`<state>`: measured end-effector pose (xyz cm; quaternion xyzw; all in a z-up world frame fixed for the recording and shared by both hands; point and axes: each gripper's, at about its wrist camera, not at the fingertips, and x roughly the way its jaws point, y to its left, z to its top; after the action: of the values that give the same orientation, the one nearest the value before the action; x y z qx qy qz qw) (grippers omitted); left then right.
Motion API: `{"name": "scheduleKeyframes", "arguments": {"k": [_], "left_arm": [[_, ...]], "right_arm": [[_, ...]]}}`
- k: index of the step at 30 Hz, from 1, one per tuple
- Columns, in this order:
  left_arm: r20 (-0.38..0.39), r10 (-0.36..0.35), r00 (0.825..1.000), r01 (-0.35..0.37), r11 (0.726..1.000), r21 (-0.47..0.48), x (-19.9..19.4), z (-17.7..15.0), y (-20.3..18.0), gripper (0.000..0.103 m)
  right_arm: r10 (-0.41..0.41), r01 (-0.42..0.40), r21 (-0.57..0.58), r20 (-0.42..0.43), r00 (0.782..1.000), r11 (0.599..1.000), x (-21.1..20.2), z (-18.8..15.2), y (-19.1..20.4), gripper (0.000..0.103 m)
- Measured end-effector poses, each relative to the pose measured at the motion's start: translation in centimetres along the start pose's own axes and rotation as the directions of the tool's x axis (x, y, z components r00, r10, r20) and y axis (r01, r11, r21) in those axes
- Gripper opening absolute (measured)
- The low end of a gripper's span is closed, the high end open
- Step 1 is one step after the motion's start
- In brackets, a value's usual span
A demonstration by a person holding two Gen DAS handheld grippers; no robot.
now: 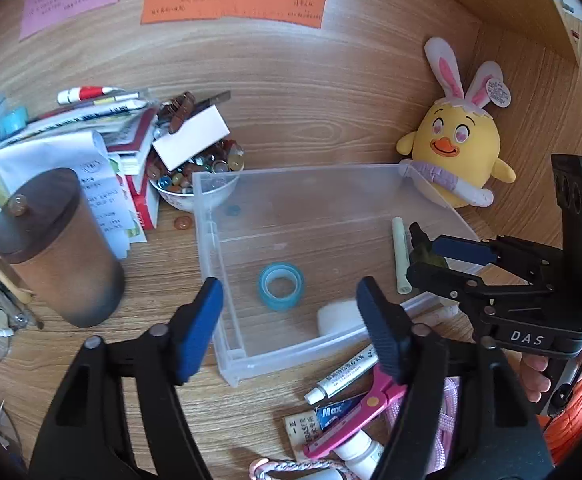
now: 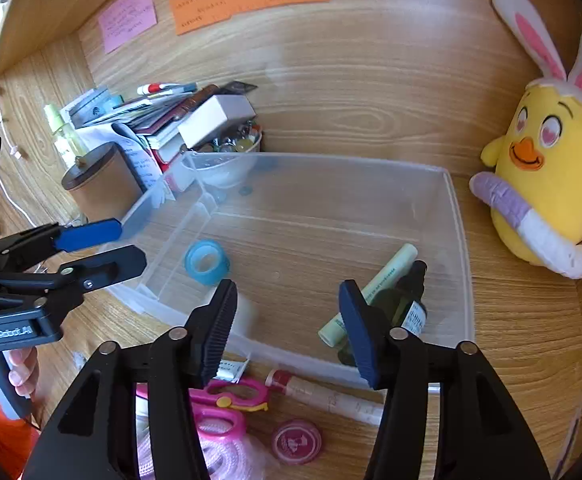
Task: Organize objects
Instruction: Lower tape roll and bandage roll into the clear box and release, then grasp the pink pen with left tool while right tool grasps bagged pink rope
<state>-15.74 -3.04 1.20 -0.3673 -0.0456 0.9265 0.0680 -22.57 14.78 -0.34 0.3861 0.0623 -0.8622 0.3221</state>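
Your clear plastic bin [image 2: 457, 240] sits on the wooden desk [image 2: 371, 92], and the dark green bottle [image 2: 405, 304] lies inside it at the near right corner. It is a small, tinted bottle with a black cap and a pale label near its base. It lies on its side, its long axis running from near to far, cap toward the far wall. A pale green tube [image 2: 375, 286] lies just beside it on the left, roughly parallel.

Your right gripper [image 2: 289, 326] hangs over the bin's near wall with its jaws apart and nothing between the pads; the bottle is just past the right pad. Your left gripper [image 1: 291, 328] stands wide and empty over the bin's near left corner. A blue tape roll [image 1: 281, 286] rests flat on the bin floor, left of the bottle and well apart from it. A yellow plush chick [image 2: 551, 184] sits to the right, outside the bin. Pink scissors [image 2: 231, 400] lie near you, outside the bin.
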Motion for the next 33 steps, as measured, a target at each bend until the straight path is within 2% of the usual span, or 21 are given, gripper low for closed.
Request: {"name": "scheduleKeyframes", "arguments": {"k": [2,8,14,20,26,33], "left_arm": [[0.016,0.012,1.000,-0.012,1.000,0.011,-0.7,-0.1,-0.2,0.079],[0.029,0.029,0.999,-0.030,0.999,0.024,-2.4,-1.3,0.0,0.088],[-0.015,0.053,0.998,-0.053,0.999,0.010,-3.1,-3.9,0.7,0.089],[-0.097,0.059,0.994,-0.064,0.997,-0.040,-3.1,-7.5,1.5,0.090],[-0.150,0.031,0.988,-0.049,0.992,-0.117,-3.4,-10.7,1.5,0.092],[-0.182,0.035,0.983,-0.063,0.987,-0.147,-3.0,-12.7,0.9,0.092]], "right_arm": [[-0.003,0.003,-0.004,0.011,1.000,1.000,-0.6,-0.2,0.3,0.060],[-0.008,0.008,-0.009,0.045,0.999,1.000,-3.1,-1.3,1.2,0.074],[0.000,0.000,0.003,0.044,0.999,1.000,-4.7,-3.8,2.1,0.081],[0.025,-0.024,-0.010,0.015,1.000,1.000,-5.2,-6.9,4.2,0.083],[0.019,-0.020,-0.057,-0.025,0.999,0.998,-4.7,-9.5,6.6,0.083],[0.018,-0.019,-0.032,-0.017,1.000,0.999,-5.0,-10.9,5.7,0.088]]}}
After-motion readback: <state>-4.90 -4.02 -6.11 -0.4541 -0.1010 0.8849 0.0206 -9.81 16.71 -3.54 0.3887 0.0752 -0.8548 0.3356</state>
